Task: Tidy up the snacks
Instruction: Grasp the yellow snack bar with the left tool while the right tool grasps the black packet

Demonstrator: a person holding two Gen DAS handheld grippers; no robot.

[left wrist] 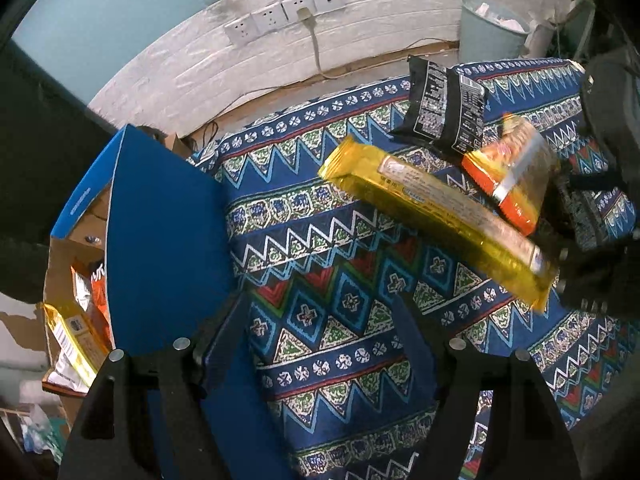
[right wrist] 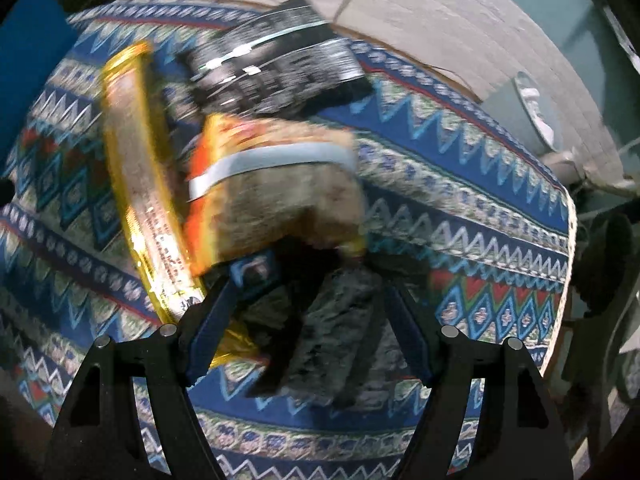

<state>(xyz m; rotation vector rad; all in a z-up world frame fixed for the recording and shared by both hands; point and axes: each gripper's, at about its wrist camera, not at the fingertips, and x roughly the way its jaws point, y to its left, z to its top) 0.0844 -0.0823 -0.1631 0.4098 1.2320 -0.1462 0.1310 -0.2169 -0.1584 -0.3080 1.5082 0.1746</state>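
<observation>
only the left wrist view shows the blue cardboard box, its flap raised, with orange and yellow packets inside, plus the wall sockets and a pale bin. the left gripper hangs spread and holding nothing over the patterned tabletop. the blurred right wrist view shows the right gripper clenched on the end of a long glossy yellow packet, lifted beside a crinkly orange packet and a black foil packet.
</observation>
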